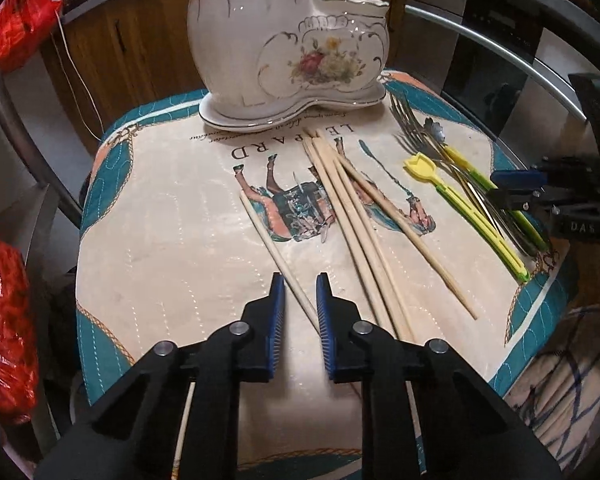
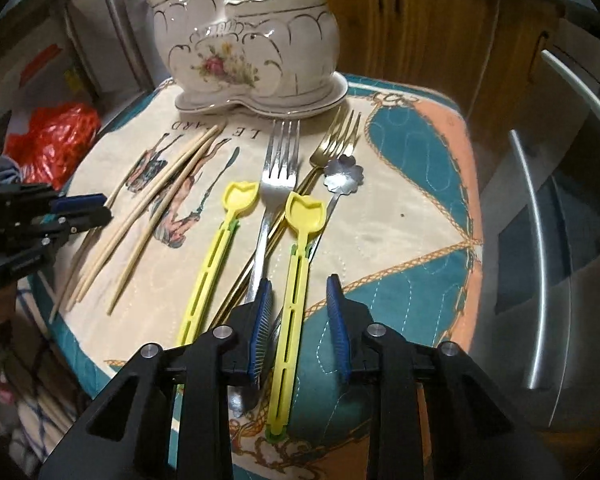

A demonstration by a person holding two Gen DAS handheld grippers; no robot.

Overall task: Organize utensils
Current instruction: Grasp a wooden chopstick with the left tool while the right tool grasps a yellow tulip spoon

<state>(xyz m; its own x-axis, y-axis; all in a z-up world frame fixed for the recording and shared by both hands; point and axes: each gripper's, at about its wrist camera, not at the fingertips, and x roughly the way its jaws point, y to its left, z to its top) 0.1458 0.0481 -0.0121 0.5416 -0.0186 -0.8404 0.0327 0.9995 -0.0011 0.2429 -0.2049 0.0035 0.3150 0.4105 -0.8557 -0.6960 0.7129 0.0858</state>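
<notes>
A white double ceramic holder point(image 1: 284, 40) point(image 2: 252, 48) with a flower print stands at the far edge of the printed cloth point(image 1: 172, 232) point(image 2: 388, 216). Several wooden chopsticks point(image 1: 352, 216) point(image 2: 156, 208) lie in the middle. My left gripper point(image 1: 300, 296) is open, its jaws straddling one separate chopstick point(image 1: 276, 252). To the right lie two yellow plastic spoons point(image 2: 300, 272) point(image 1: 468, 208), a silver fork point(image 2: 276, 184), gold forks point(image 2: 336, 140) and a flower-shaped spoon point(image 2: 342, 176). My right gripper point(image 2: 300, 292) is open around the right yellow spoon's handle.
Red plastic bags point(image 1: 4, 320) point(image 2: 56, 136) lie left of the table. Wooden cabinets point(image 1: 132, 48) point(image 2: 428, 32) stand behind it. A metal rail and an oven front point(image 1: 496, 52) are at the right. The left gripper shows in the right wrist view point(image 2: 76, 210).
</notes>
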